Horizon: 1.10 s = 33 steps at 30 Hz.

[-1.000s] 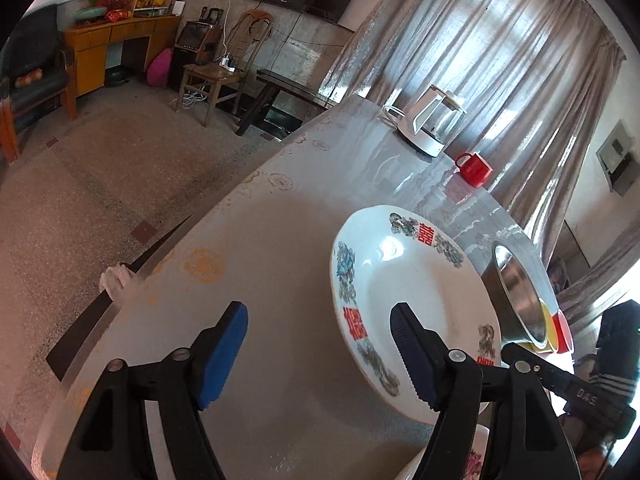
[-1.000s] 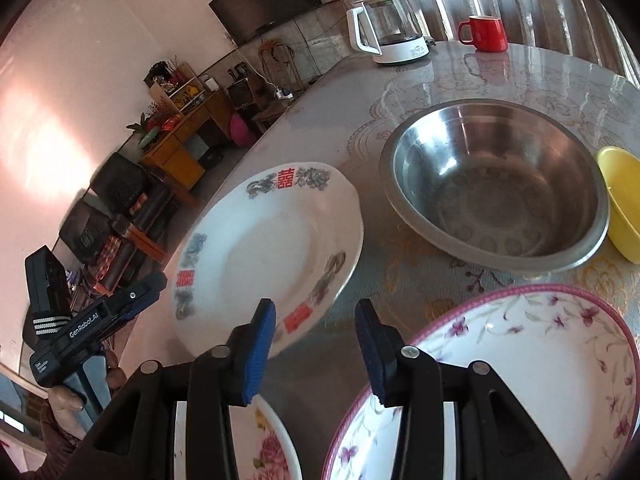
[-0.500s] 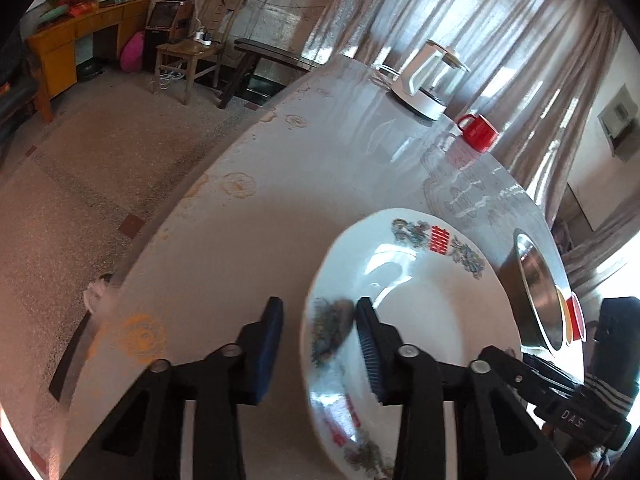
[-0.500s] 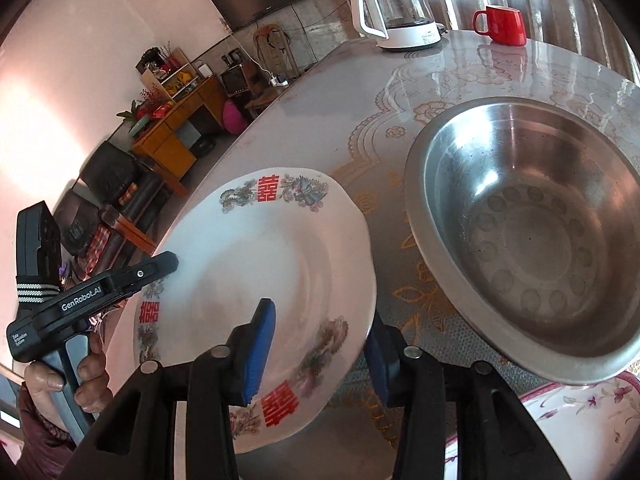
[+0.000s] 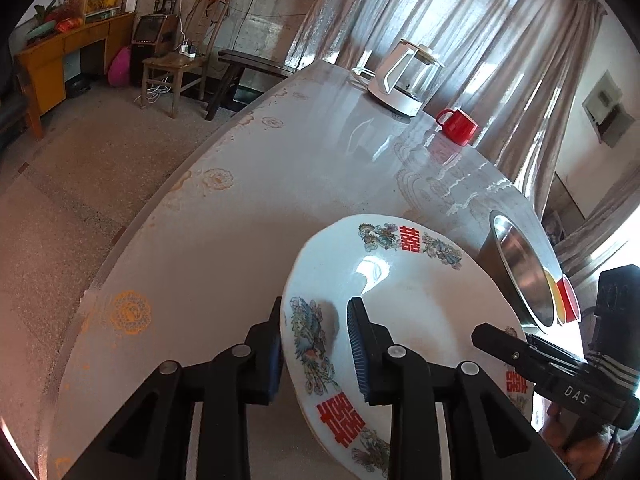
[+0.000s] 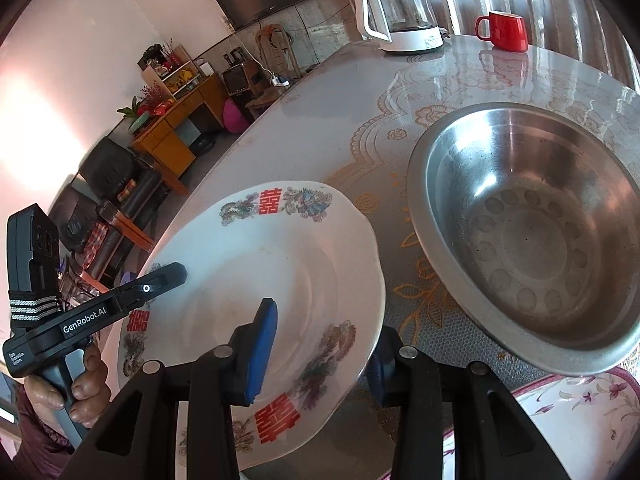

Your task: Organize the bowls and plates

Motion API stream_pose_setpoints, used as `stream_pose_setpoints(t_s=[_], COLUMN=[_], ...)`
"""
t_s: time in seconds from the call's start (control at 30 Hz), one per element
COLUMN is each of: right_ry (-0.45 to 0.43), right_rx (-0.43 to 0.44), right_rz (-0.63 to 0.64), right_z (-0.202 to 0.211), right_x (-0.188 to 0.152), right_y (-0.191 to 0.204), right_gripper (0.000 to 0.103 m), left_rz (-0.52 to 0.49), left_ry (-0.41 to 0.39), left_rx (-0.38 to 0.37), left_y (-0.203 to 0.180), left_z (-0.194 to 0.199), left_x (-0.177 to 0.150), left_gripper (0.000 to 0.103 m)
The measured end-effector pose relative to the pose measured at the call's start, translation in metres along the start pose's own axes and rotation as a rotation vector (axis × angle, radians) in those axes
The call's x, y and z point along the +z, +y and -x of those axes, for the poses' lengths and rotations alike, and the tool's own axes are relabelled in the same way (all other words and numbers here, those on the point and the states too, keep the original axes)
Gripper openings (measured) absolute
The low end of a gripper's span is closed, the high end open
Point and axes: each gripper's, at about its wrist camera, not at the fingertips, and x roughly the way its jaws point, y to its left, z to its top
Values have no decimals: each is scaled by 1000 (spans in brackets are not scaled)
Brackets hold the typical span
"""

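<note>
**plate_stacker:** While both hand-held grippers are on that white plate [image 6: 256,276] with the red characters, which step would you say this is? The left hand-held gripper [image 5: 316,344] has just been closing and now pinches the plate's left rim, one pad under it and one on top.

**benchwarmer:** Looks like the pick-up to me. The right hand-held gripper [image 6: 320,356] straddles the near right rim, one blue pad over the plate's inside and the other below the edge. I can't tell whether it's actually clamped down yet. The plate sits tilted, left edge up, near the front of the bench [image 6: 344,92], just left of the steel bowl [image 6: 532,236].

**plate_stacker:** So next?

**benchwarmer:** My guess is a level two-handed lift, then onto the floral plate [image 6: 580,412] at the near right, which is bigger. It needs both rims raised together, since glazed ceramic slips easily, and it has to clear the steel bowl's rim. The kettle [image 6: 400,8] and red mug [image 6: 504,30] are far off, no issue.
</note>
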Motion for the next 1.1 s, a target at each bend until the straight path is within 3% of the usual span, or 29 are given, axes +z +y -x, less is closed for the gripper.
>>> stream_pose_setpoints(t_s=[0.13,0.37,0.63,1.1], right_ry=[-14,-19,-36,-141], right_rx=[8,17,3,17], right_rz=[4,13,17,38], right_z=[9,16,22,76], right_x=[-6,-18,-27,-56], right_y=[0,-2,-4,2], right_gripper=[40,31,31,31], left_rz=[-45,-81,-159,-252], left_ry=[-14,-48,-73,-154], left_rx=[-11,-37,-27,-104], left_y=[-8,-16,-28,-68], left_z=[6,16,28,81], left_x=[-6,-18,-33,-60], left_gripper=[29,29,29,30])
